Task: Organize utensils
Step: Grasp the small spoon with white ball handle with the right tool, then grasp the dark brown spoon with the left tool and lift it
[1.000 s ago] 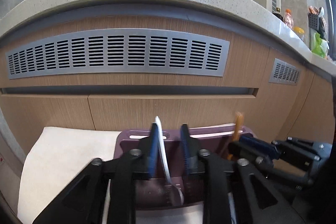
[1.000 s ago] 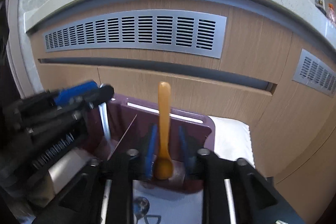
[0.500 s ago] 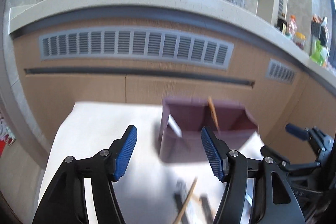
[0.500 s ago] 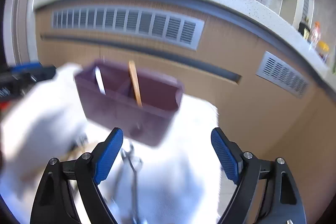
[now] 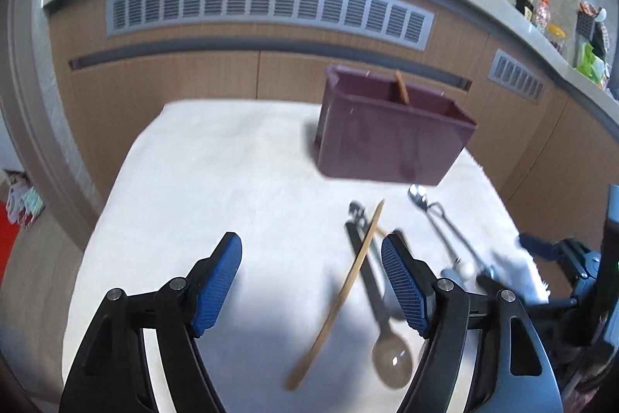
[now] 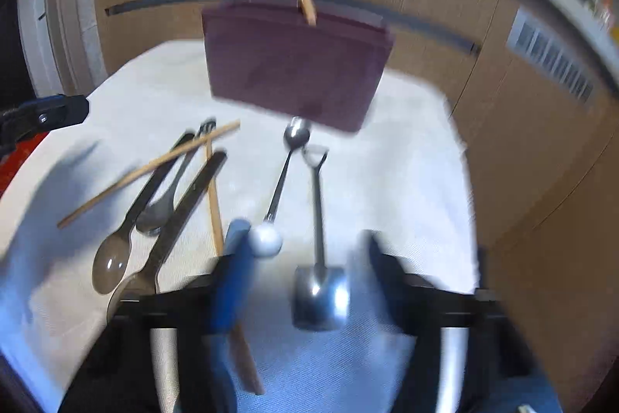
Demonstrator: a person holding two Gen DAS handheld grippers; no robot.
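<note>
Progress stands at an early stage, judged by what lies loose against what is stowed.

Left tongs [image 5: 311,291]: jaws wide and opening further, nothing pressed between the blue pads. They hang above the white cloth [image 5: 216,180] that covers the counter, with the long wooden chopstick [image 5: 336,297] crossing the gap toward the right-hand pad but not gripped.

Loose items on the cloth, left to right in the right wrist view: the long chopstick lying aslant over the others; a translucent brown spoon [image 6: 110,264]; a dark spoon [image 6: 162,204]; a black-handled utensil [image 6: 185,204] whose head is hidden under the tongs; a second wooden stick [image 6: 213,204]; a steel spoon with a white ball end [image 6: 284,177]; a small steel shovel-shaped scoop [image 6: 318,277]. These overlap in an untidy cluster in front of the bin, none sorted.

Maroon utensil bin [image 5: 390,138]: stands at the far edge of the cloth, near the cabinet fronts. One wooden handle [image 5: 401,91] projects from it; any other contents are not visible from here.

Right tongs [image 6: 303,273]: heavily blurred, jaws partly apart and closing, straddling the scoop's handle and bowl. Contact with the pads cannot be confirmed, so I judge it not yet gripped.

Assessment: one piece seen stowed, seven still out.
</note>
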